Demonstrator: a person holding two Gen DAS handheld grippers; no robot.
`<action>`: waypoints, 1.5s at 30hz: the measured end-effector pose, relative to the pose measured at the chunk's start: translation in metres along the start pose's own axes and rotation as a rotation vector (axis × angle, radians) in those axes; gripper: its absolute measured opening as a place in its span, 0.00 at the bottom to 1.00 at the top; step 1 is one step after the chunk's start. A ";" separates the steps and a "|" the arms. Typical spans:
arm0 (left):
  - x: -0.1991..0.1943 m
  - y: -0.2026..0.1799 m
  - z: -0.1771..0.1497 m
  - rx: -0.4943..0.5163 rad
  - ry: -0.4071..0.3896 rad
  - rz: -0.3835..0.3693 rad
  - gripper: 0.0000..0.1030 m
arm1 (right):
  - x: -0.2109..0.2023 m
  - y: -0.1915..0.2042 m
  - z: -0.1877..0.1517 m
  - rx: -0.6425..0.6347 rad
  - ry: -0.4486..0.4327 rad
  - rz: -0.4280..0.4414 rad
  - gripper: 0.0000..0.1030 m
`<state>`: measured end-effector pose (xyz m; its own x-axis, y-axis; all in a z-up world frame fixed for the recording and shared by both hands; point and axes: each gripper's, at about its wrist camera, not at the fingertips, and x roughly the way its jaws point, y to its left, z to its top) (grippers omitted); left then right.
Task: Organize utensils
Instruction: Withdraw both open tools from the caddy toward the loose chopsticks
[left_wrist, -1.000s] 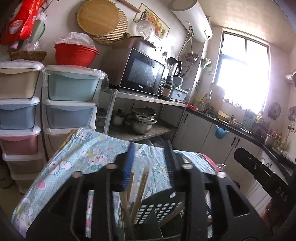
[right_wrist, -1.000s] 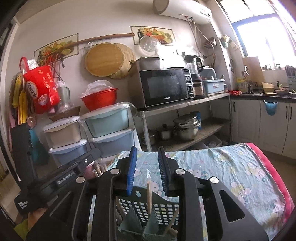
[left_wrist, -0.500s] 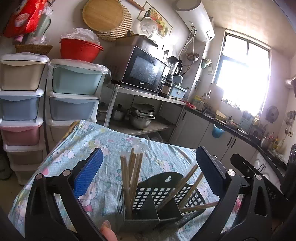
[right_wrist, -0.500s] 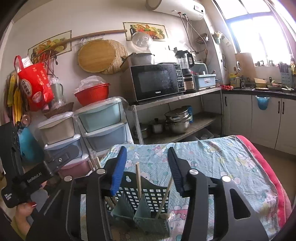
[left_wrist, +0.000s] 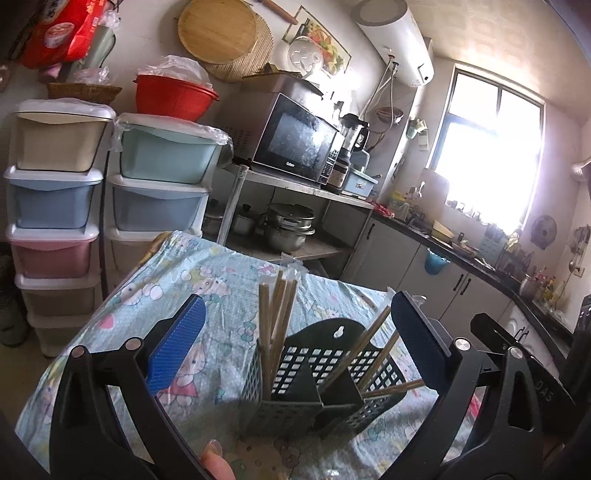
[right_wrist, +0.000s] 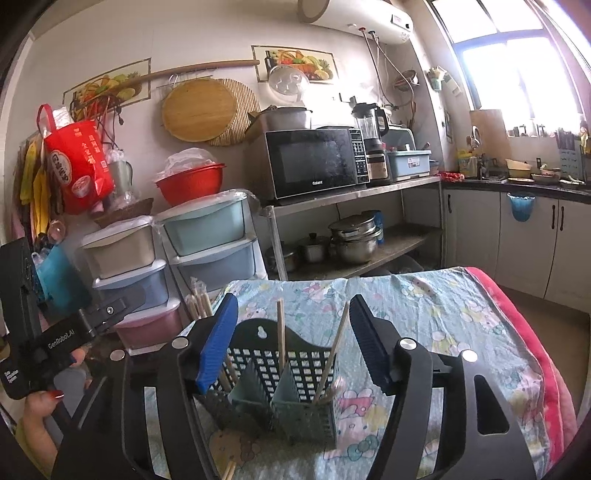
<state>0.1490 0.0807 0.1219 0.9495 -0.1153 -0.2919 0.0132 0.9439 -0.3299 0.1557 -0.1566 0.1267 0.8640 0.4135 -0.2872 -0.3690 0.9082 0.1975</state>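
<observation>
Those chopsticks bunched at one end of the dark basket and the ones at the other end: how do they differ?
The bundled chopsticks stand nearly upright and packed close, with clear wrapping at their tips; the loose chopsticks lean outward, spread apart, one lying almost flat. The bundle fills the left end compartment of the utensil basket; the loose ones sit toward the right end. Both are plain wood, and neither open gripper, left gripper or right gripper, touches them.

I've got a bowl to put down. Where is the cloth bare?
Bare cloth lies right of the holder, toward the red edge, and behind it. It's crowded around the holder, between both open claws.
</observation>
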 end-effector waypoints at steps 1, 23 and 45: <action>-0.001 0.000 -0.001 -0.001 0.002 0.000 0.90 | -0.002 0.000 -0.002 -0.003 0.004 -0.001 0.59; -0.033 0.006 -0.024 -0.013 0.016 0.004 0.90 | -0.032 0.013 -0.023 -0.027 0.044 0.026 0.62; -0.043 -0.005 -0.051 0.005 0.084 -0.017 0.90 | -0.065 -0.015 -0.044 -0.002 0.090 -0.031 0.63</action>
<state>0.0921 0.0655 0.0901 0.9195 -0.1570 -0.3603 0.0312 0.9430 -0.3312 0.0894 -0.1941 0.1011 0.8411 0.3889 -0.3760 -0.3427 0.9209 0.1857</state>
